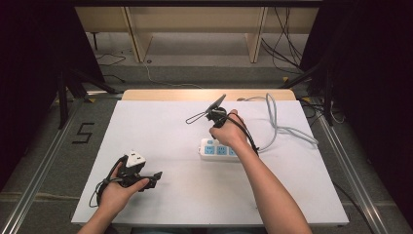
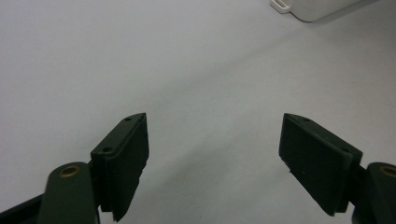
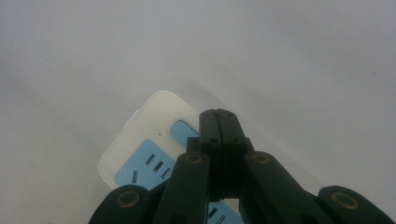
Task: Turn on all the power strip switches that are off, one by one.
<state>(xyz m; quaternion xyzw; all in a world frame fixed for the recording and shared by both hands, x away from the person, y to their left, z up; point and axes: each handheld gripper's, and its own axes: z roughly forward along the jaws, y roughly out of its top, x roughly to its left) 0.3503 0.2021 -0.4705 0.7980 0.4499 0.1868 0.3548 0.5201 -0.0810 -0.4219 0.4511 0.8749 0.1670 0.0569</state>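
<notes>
Right gripper (image 3: 218,114), jaws closed and empty, hovers directly over the power strip (image 3: 140,149); left gripper (image 2: 215,158), wide open, rests well apart.

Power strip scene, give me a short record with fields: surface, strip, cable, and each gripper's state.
surface: white table
power strip: white with blue socket faces, lying flat near the table's middle
cable: grey, runs from the strip's right end toward the far edge
left gripper: jaws wide apart, nothing between them, near the front left
right gripper: jaws closed together, empty, above the strip's end
</notes>
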